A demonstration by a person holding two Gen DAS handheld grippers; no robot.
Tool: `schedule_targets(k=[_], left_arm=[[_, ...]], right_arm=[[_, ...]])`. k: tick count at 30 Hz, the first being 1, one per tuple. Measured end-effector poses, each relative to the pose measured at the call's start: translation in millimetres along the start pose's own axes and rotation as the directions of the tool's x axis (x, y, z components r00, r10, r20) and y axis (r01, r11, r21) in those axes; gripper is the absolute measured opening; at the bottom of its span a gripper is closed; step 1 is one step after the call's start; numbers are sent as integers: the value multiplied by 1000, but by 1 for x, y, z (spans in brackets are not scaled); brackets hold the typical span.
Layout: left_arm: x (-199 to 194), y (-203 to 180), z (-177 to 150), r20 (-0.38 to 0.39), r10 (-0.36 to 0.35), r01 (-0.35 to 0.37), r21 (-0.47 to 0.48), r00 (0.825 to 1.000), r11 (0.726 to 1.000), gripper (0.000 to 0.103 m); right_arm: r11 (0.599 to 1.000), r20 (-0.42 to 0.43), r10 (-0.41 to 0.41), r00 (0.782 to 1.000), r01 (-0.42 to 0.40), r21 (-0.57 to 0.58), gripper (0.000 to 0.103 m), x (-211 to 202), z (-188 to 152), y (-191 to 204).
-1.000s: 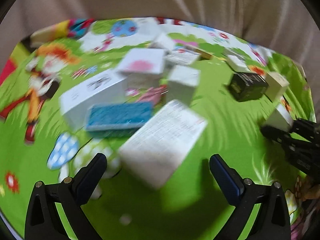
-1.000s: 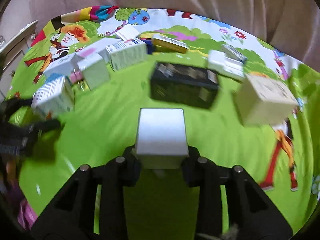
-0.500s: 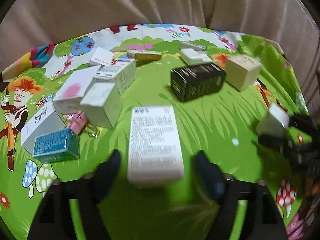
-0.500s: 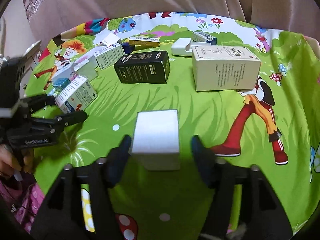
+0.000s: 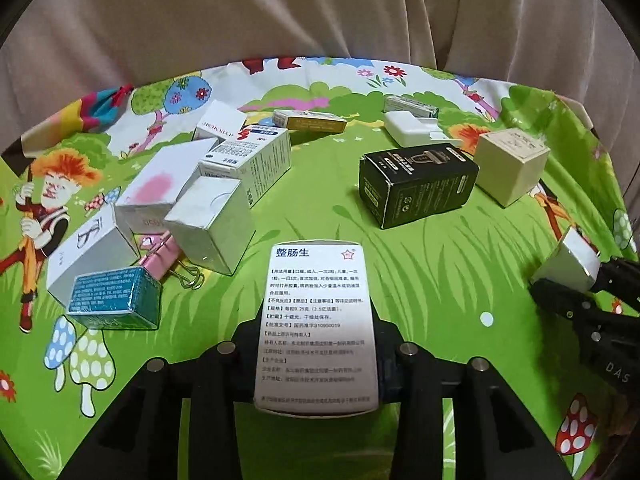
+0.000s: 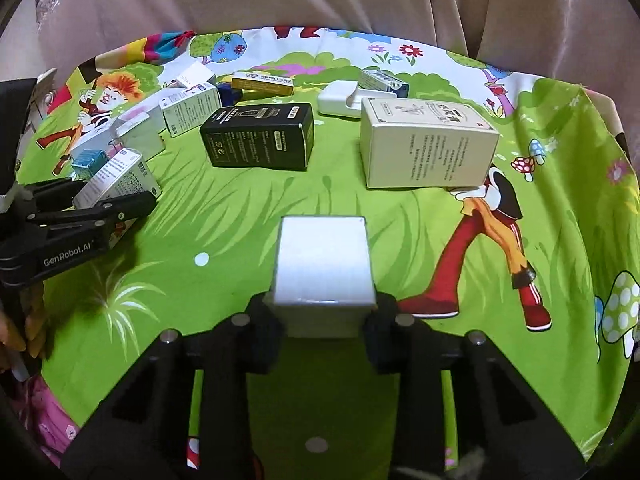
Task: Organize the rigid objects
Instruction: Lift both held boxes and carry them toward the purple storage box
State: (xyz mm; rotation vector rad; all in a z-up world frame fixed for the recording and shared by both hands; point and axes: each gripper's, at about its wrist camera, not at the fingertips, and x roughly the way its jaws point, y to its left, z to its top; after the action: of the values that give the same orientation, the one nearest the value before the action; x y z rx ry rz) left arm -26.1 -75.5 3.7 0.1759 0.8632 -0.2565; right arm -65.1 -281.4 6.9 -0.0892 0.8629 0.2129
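The left hand-held gripper (image 5: 316,354) pinches a white medicine box (image 5: 316,328) printed with blue and black Chinese text; the box lies lengthwise between the fingers and sticks out ahead of them over the green cartoon cloth (image 5: 420,264) on the worktop. Ahead and to its left sits a cluster: a silver box (image 5: 212,224), a teal box (image 5: 114,298), a pink binder clip (image 5: 162,260), a white box with a pink patch (image 5: 156,192) and a text-covered white box (image 5: 256,160). Ahead and to its right lie a black box (image 5: 416,184) and, beyond that, a cream box (image 5: 510,168). A white charger (image 5: 412,130) and a yellow box (image 5: 310,120) lie farther ahead, near the cloth's far edge.

The right hand-held gripper (image 6: 324,320) pinches a plain white box (image 6: 324,264), held upright between its fingers above the cloth. Straight ahead and slightly left of it lies the black box (image 6: 260,138); ahead and to the right lies the cream box (image 6: 428,148). In the right wrist view the left hand-held gripper (image 6: 116,204) shows far to the left with its medicine box (image 6: 116,180), near the cluster.
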Motion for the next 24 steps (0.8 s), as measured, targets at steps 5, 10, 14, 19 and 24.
schedule_targets(k=[5,10,14,19,24], left_arm=[[-1,-11,1,15,64,-65,47,998,997,40],[-9,-14,-2,34,83,-84,37,996,996,40],[-33,-19,-11,59,18,-14,-56,998,998,40],[-95,-27,7,193,1,10,-61,981,998,40],[-186,-34,22,460,59,-35,-60,886,998,40]], right_arm=[[1000,0,-13,1000,13,-9,37,0,0,2],[999,38,-39,998,40,-19,37,-7,-1,5],[999,158,-28,987,23,32,37,-30,-6,-3],[998,328,-55,943,39,55,37,-86,7,1],[992,589,-103,801,127,2,37,-176,24,32]])
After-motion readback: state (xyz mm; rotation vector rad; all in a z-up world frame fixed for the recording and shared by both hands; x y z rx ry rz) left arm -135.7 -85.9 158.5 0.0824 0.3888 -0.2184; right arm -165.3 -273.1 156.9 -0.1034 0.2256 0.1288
